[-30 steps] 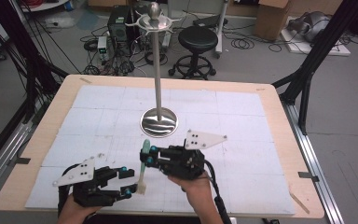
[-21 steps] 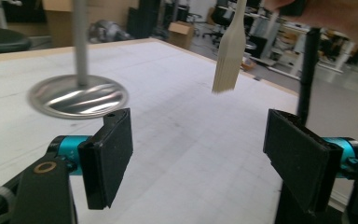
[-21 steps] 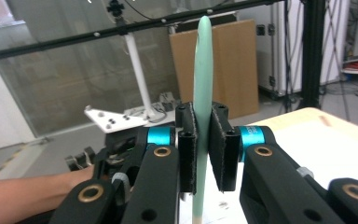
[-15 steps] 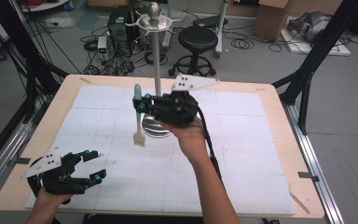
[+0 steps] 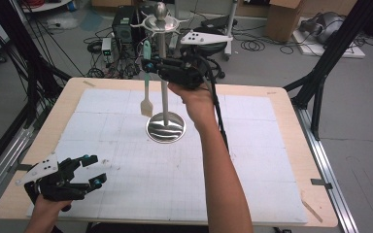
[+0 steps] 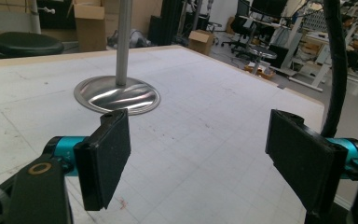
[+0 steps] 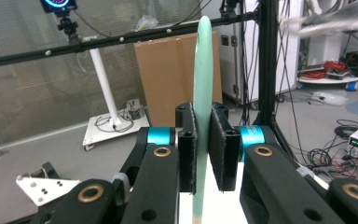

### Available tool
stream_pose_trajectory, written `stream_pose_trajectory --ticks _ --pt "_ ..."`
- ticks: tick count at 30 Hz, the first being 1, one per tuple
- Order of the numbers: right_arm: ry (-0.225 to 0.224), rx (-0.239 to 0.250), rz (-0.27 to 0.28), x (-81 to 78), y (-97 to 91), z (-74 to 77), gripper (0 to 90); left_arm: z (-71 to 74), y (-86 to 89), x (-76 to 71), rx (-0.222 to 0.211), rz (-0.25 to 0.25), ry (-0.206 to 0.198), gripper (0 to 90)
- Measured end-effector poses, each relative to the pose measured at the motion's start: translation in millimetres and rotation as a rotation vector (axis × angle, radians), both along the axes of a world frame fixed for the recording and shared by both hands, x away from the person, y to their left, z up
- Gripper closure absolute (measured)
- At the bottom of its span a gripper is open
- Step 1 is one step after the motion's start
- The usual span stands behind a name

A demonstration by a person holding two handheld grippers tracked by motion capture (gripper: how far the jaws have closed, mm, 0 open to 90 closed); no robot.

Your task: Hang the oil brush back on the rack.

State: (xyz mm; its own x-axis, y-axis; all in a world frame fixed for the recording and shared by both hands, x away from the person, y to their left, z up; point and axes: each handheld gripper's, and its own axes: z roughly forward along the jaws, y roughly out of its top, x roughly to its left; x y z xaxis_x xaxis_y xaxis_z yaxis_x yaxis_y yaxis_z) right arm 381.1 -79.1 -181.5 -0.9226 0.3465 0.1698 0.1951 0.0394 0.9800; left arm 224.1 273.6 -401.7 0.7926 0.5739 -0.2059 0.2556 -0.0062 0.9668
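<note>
One slim pinch by the right hand-held gripper [image 5: 149, 64] grasping the spatula [image 5: 146, 77] could slip, knocking the stand [image 5: 163, 73]; left hand-held gripper [image 5: 93, 170] hangs released.

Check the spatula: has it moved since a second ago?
Yes. The spatula, clamped in the right gripper, rose from the mat to beside the stand's pole, near its top.

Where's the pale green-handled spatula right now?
In the high view, the pale green-handled spatula hangs upright in the right gripper, raised above the table just left of the metal stand's pole, below its hook ring.
</note>
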Motion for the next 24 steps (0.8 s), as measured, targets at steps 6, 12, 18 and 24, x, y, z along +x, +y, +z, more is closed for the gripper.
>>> stream_pose_trajectory --ticks 6,12,18,24 --pt "0.021 -0.007 -0.008 11.5 -0.9 3.7 81.8 0.0 0.4 1.0 -0.003 0.002 0.001 22.6" --pt "0.037 -0.006 -0.020 23.5 0.6 2.4 81.8 -0.2 -0.5 1.5 -0.003 -0.004 0.004 22.9" --pt "0.045 -0.003 -0.030 29.7 -1.0 0.6 81.8 -1.3 -0.9 2.1 -0.001 -0.001 0.008 22.9" --pt "0.060 -0.017 -0.057 33.6 -3.6 -1.5 81.7 -1.5 -1.0 2.0 -0.002 -0.001 0.009 23.0"
